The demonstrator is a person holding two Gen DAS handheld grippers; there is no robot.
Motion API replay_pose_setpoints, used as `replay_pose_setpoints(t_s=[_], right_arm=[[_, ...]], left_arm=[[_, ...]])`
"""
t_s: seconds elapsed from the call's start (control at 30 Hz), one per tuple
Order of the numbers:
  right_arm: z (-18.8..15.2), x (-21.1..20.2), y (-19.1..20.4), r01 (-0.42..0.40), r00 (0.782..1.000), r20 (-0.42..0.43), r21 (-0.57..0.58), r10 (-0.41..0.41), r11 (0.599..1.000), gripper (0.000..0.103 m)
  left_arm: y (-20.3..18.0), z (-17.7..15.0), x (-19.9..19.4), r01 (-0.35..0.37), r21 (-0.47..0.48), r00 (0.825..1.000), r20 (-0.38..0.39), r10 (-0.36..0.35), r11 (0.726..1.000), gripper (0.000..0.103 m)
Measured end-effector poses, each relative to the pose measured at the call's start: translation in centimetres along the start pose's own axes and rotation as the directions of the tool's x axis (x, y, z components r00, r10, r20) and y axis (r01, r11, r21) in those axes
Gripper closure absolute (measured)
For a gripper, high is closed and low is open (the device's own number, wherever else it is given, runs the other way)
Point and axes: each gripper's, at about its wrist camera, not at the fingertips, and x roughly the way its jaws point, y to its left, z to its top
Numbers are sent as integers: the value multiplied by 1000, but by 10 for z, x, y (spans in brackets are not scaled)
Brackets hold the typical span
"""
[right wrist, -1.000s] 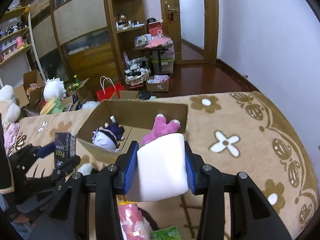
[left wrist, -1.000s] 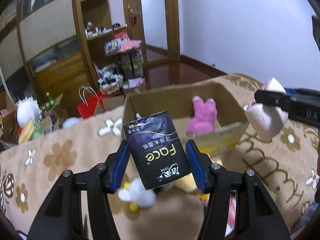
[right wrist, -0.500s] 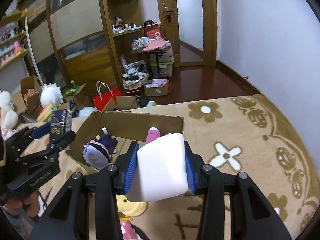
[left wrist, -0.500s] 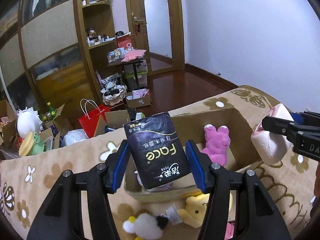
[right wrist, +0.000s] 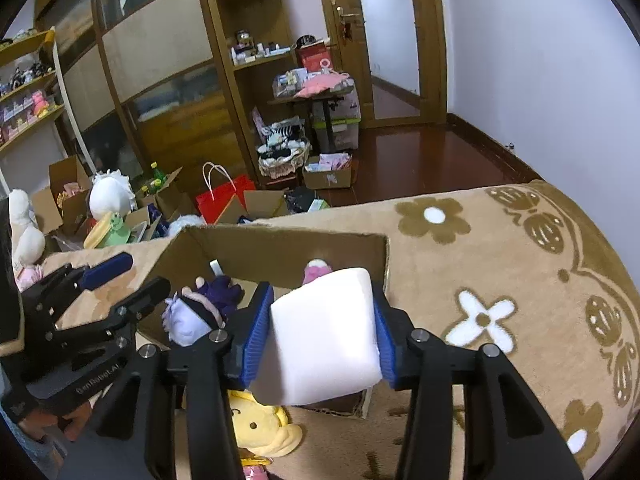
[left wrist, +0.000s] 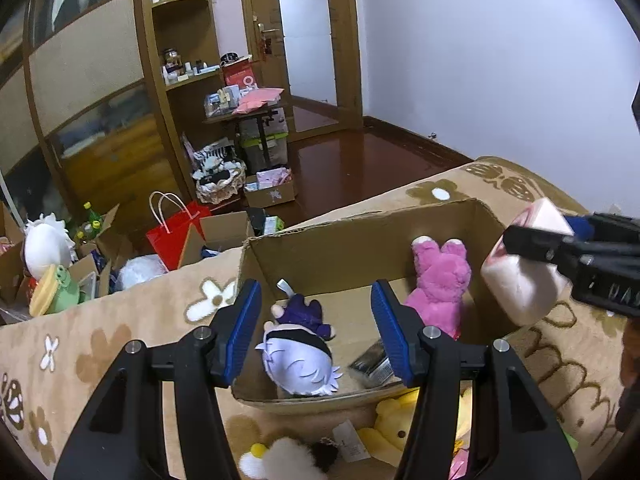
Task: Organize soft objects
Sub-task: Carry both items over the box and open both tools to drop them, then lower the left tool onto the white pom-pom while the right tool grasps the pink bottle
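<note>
- We hold the right tool (right wrist: 322, 334) over the near right corner of the cardboard box (right wrist: 280, 250). A white tissue pack (right wrist: 324, 336) sits between its blue pads, and the jaws are opening around it; the pads look as if they touch the pack's sides.
- What matters for the drop: the pack hangs above the box's near wall and right corner, not plainly over the middle. In the left wrist view the same tissue pack (left wrist: 524, 276) shows at the box's right rim, partly outside it.
- The pack's long side runs roughly along the tool's pointing line, tilted down toward the box floor.
- Our left tool (left wrist: 316, 332) is released and holds nothing, its jaws standing apart above the box's near left part.
- Inside the cardboard box (left wrist: 360, 236) lie a purple-and-white plush doll (left wrist: 298, 354), a pink plush rabbit (left wrist: 438, 280) against the far right wall, and a dark tissue packet (left wrist: 372, 362) on the floor.
- We judge that the pack needs to fall inward, toward the rabbit, or it may catch the rim.
- A yellow plush bear (right wrist: 260, 426) waits on the flowered blanket (right wrist: 500, 260) just outside the near wall, closer to the right tool.
</note>
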Motion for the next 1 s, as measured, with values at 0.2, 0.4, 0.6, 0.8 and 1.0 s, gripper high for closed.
replay_pose_setpoints(t_s=[0.2,0.4,0.6,0.8,1.0], right_arm=[[-3,1,1,-3,1000,-4,1,3,1000,47],[-2,-4,1,-34,999,-3,13,34,999,30],[-1,-14,11,-21,1000,9,-3,21,1000,8],[-5,-26,19,21,1000,11,-1,-21,1000,0],[-13,-39,20,29,1000,4,27,-29,999,0]], left_arm=[[2,-1,-1,-4,-11,1000,-9,4,1000,45],[4,1,-9,-21,-8,1000,9,21,1000,21],[9,2,-22,-40,-21,999,24,41,999,3],[20,-2,-30,-57,-45,998,-3,57,997,2],[29,-10,-41,-57,-76,998,-32,55,995,2]])
